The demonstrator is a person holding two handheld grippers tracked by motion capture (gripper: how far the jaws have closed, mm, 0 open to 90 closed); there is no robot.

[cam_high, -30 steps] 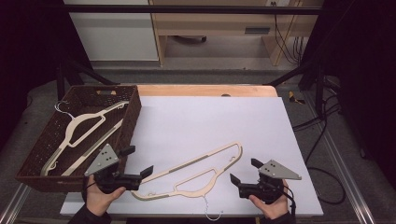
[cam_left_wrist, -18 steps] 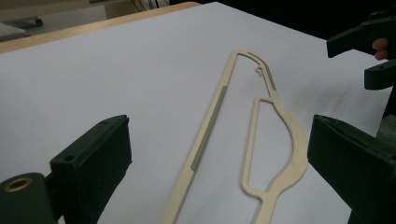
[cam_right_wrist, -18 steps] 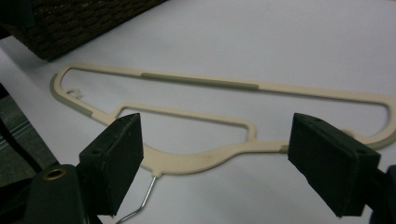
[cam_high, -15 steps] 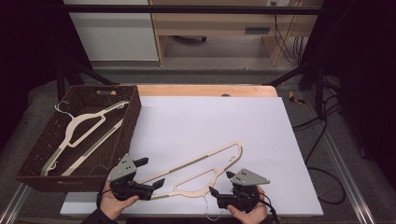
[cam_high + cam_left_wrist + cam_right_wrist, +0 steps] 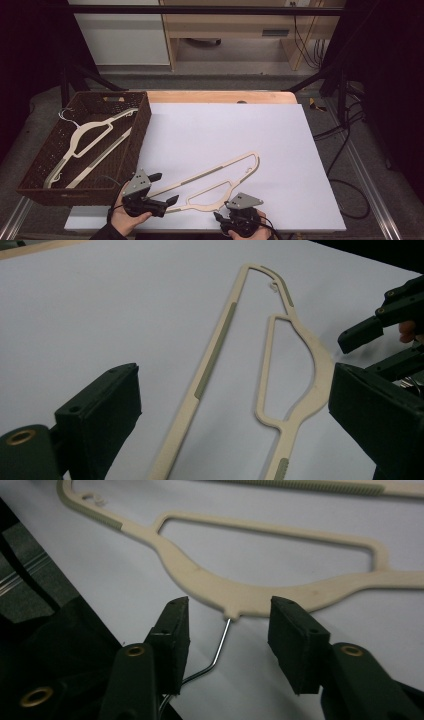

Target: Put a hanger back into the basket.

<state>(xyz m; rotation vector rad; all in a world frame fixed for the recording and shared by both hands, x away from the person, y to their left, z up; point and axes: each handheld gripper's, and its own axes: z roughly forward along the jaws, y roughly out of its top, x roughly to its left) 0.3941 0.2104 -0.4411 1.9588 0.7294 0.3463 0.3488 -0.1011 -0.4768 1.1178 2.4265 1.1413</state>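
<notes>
Left gripper [image 5: 167,189] sat at the near left of the white tabletop [image 5: 215,135], jaws spread wide and gripping nothing. In the left gripper view its jaws straddled the near end of the cream hanger [image 5: 260,375], both long bars running up between the pads, no pad touching. Looked like an approach lined up to close across the bar end.

Right gripper [image 5: 227,630] was at the near edge, also released, jaws apart. In the right gripper view the pads flanked the thin wire hook [image 5: 220,647] just below where it leaves the neck of the hanger; wire in the gap, not clamped, lower end running down by the left pad. My read: it was going for the hook stem, the natural handle.

The hanger lay flat on the tabletop, diagonal, far corner pointing up-right toward the middle, neck and hook at the near edge by the right gripper [image 5: 227,216]. Flat and unsupported, so a one-ended lift would probably swing it; hence two grippers, one per end.

Further out: a dark wicker basket [image 5: 35,175] sat just off the left side of the tabletop, with a second hanger [image 5: 85,142] lying inside it. Likely destination for the first, judging by that. Nothing lifted yet; both closes were outstanding. Risk: thin wire slipping between the pads.
</notes>
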